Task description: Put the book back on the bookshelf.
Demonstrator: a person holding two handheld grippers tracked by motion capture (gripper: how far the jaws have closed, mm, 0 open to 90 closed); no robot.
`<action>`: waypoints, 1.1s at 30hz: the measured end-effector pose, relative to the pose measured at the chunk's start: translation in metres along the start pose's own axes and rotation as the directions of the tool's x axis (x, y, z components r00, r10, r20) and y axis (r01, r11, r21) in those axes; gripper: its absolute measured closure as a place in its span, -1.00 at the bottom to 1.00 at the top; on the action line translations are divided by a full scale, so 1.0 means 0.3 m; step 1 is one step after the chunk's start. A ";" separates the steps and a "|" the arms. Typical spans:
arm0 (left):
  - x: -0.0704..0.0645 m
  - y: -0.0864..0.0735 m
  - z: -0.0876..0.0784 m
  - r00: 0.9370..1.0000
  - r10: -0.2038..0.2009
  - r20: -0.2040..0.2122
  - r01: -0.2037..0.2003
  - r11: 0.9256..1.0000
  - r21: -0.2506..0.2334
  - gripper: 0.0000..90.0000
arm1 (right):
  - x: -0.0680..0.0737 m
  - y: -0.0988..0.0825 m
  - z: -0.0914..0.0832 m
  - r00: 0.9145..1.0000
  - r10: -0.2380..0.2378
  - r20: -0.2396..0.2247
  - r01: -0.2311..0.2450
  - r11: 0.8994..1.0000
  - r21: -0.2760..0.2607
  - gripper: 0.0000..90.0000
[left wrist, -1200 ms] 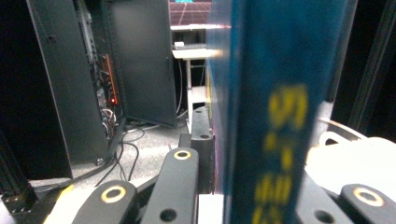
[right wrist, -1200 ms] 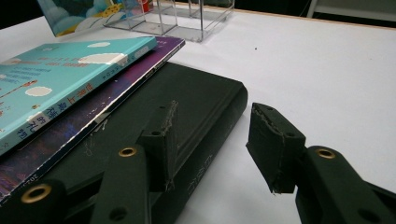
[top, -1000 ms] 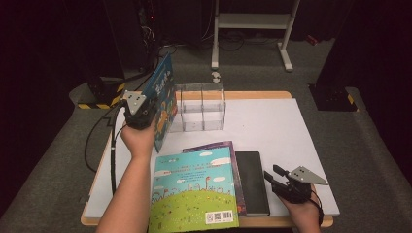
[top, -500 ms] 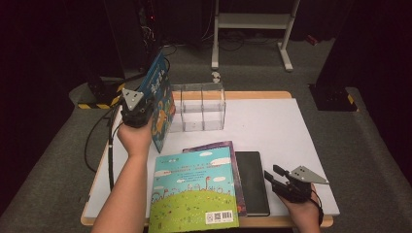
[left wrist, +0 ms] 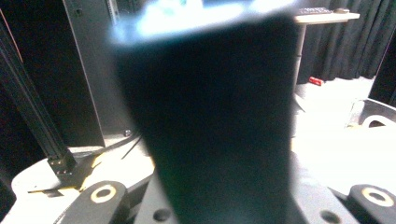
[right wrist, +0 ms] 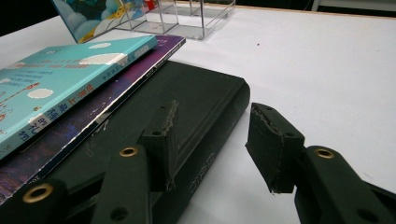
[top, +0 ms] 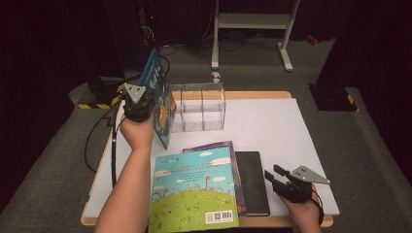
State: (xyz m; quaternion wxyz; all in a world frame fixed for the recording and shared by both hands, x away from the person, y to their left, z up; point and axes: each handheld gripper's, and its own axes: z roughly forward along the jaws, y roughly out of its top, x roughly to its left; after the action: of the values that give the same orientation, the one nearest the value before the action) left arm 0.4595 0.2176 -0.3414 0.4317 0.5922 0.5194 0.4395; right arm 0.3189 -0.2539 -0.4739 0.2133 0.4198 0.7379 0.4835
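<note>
Since you've got the blue picture book [top: 158, 99] clamped in the left gripper [top: 140, 103], treat it as a thin, light, glossy softcover: it will flex away from the grip and can slide on the pads, so stay near an edge, close to the spine if you can, and keep it upright. It stands on edge, tilted, lifted above the table's left side, just beside the clear acrylic organizer [top: 202, 107] with its upright dividers, probably headed for a slot there. Those jaws have just been opening slightly, yet the book is between them and looks gripped; in the left gripper view it's a dark blurred slab [left wrist: 210, 121] right up against the lens, so I can't confirm pad contact from there. Cover is blue with orange and white cartoon artwork. The organizer is light and could skid if you push the book against a divider. Right gripper [top: 278, 180] rests near the table's front-right corner, jaws part open and holding nothing, astride the edge of the dark green hardback [right wrist: 196, 112]. Beside that lie the teal-and-green picture book [top: 194, 189] and a purple book [top: 231, 148] under it.
</note>
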 end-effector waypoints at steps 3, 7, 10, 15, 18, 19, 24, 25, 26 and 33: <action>0.002 -0.001 0.006 1.000 -0.004 -0.003 0.004 1.000 -0.003 0.72 | 0.000 -0.001 0.003 1.000 0.000 0.000 0.000 1.000 0.002 0.17; -0.005 0.001 0.010 1.000 0.024 -0.013 -0.024 1.000 -0.008 0.71 | 0.001 -0.002 0.004 1.000 -0.001 -0.001 0.001 1.000 0.003 0.17; -0.004 0.000 0.012 1.000 0.019 -0.013 -0.019 1.000 -0.014 0.71 | 0.000 -0.004 0.006 1.000 0.002 -0.002 -0.002 1.000 0.007 0.17; 0.004 -0.018 0.006 1.000 0.010 -0.004 -0.010 1.000 -0.029 0.67 | 0.001 -0.004 0.008 1.000 0.001 -0.003 -0.001 1.000 0.008 0.17; 0.018 -0.029 -0.001 1.000 -0.023 0.020 0.024 0.999 -0.028 0.44 | 0.001 -0.005 0.010 1.000 0.002 -0.006 -0.002 1.000 0.010 0.16; 0.025 -0.035 -0.006 0.999 -0.035 0.031 0.036 0.999 -0.028 0.38 | 0.000 -0.006 0.011 1.000 0.001 -0.008 -0.001 1.000 0.011 0.16; 0.059 -0.068 -0.036 0.992 -0.077 0.098 0.078 0.997 -0.005 0.21 | 0.002 -0.006 0.014 1.000 -0.002 -0.009 0.002 1.000 0.011 0.12; 0.063 -0.073 -0.044 0.991 -0.085 0.107 0.086 0.996 -0.004 0.18 | 0.003 -0.006 0.015 1.000 -0.004 -0.009 0.004 1.000 0.011 0.11; 0.068 -0.078 -0.052 0.988 -0.097 0.124 0.098 0.995 -0.003 0.14 | 0.004 -0.007 0.016 1.000 -0.007 -0.010 0.007 1.000 0.008 0.09; 0.069 -0.118 -0.111 0.977 -0.108 0.183 0.106 0.994 0.021 -0.06 | 0.016 -0.006 0.020 0.999 -0.023 -0.026 0.023 1.000 0.006 0.03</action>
State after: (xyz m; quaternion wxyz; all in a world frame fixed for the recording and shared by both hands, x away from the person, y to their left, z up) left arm 0.4204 0.2431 -0.3662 0.4977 0.6039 0.5106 0.3562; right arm 0.3198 -0.2471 -0.4779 0.2079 0.4055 0.7470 0.4841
